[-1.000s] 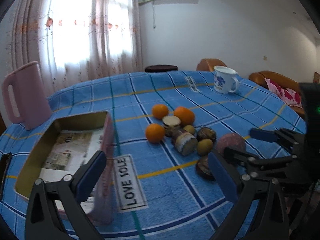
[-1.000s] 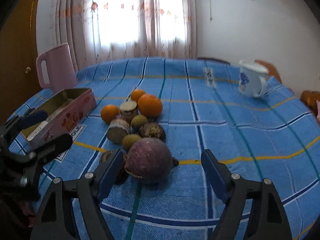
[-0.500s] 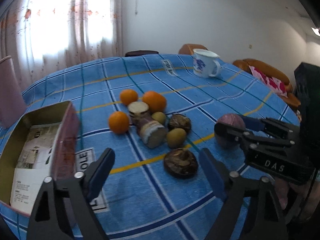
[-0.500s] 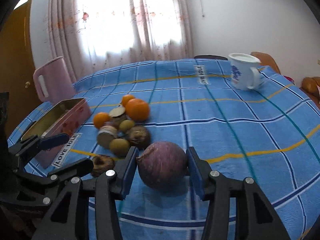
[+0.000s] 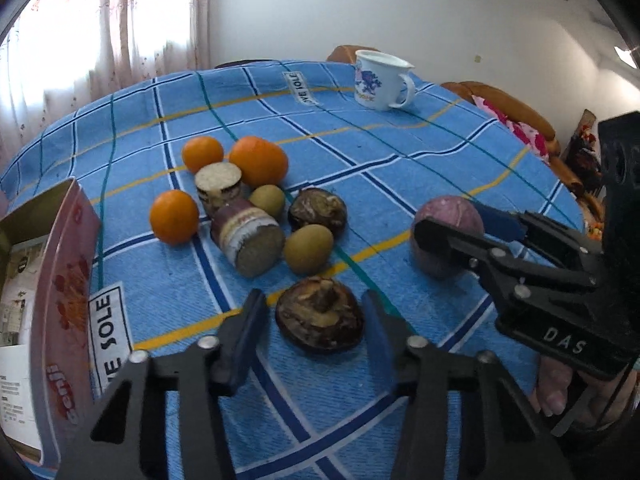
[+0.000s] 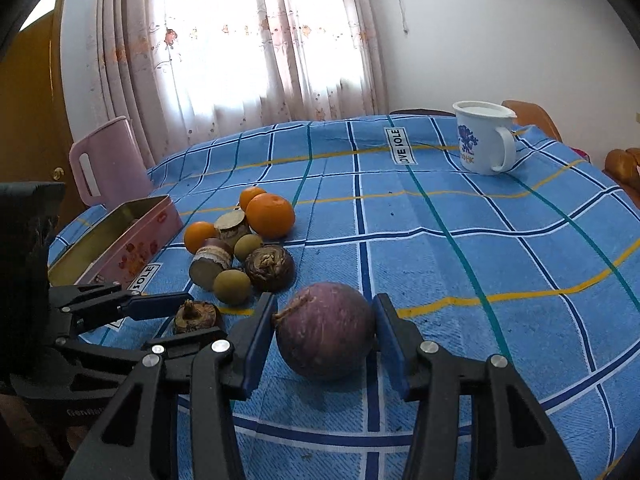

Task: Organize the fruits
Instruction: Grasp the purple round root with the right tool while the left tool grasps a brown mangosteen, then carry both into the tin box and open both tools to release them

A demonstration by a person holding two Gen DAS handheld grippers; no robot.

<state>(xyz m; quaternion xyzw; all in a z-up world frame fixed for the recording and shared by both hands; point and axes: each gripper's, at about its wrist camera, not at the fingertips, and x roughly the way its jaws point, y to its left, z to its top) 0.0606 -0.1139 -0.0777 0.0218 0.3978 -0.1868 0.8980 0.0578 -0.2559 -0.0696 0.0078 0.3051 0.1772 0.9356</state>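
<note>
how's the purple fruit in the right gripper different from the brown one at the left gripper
The purple fruit is a smooth round ball; the brown fruit is flatter and mottled, with a stubby stem pointing up. The purple one is clearly larger. The right gripper has its pads against the purple fruit, while the left gripper is closing with gaps beside the brown one. Both rest on the blue checked tablecloth.

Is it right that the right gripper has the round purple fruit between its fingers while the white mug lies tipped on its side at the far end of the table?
Not quite. The mug stands upright, not tipped, as the right wrist view shows. The rest holds: the right gripper has the round purple fruit between its fingers, and the mug is at the far end of the table.
</note>
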